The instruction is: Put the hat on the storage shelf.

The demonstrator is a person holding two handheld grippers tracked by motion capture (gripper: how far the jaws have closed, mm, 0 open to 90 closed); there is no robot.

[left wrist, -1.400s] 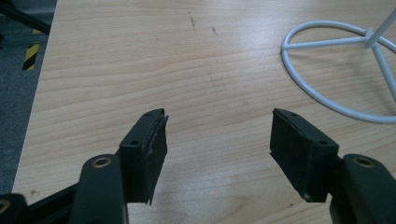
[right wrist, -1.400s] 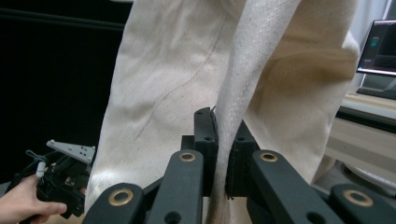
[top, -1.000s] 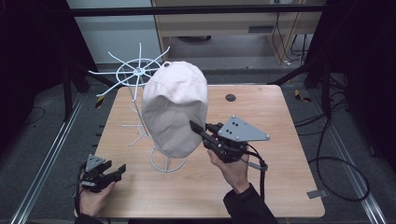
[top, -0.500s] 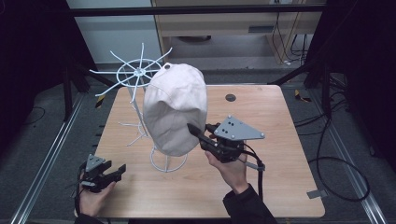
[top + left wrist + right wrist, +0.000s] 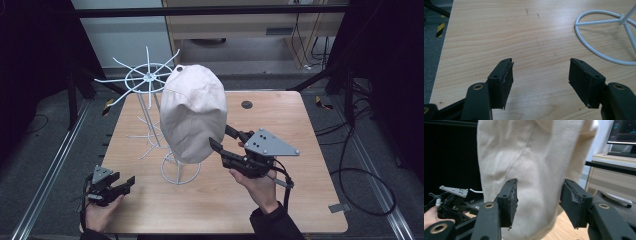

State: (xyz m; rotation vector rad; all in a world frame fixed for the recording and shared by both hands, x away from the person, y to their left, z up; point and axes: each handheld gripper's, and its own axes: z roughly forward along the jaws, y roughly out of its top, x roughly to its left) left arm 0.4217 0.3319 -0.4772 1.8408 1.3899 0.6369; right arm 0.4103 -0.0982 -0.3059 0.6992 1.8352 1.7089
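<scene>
A beige cap point(image 5: 192, 117) hangs on a white wire rack point(image 5: 147, 77) that stands on the wooden table point(image 5: 300, 130). My right gripper point(image 5: 220, 136) is at the cap's lower right edge, pointing at it. Its jaws have just been opening, and in the right gripper view the right gripper point(image 5: 539, 195) is open. The cap's cloth point(image 5: 536, 157) hangs close in front of the gap, and the pads do not press on it. My left gripper point(image 5: 122, 182) is low at the table's front left corner. In the left gripper view the left gripper point(image 5: 540, 72) is open over bare wood.
The rack's round wire base point(image 5: 599, 53) lies just ahead and to the right of the left gripper. A small black disc point(image 5: 246, 104) sits at the table's back right. Metal rails and cables run along the floor on both sides.
The right gripper's jaws have spread apart and let go of the cap's edge. The cap has shifted slightly on the rack. The left hand has kept still.
</scene>
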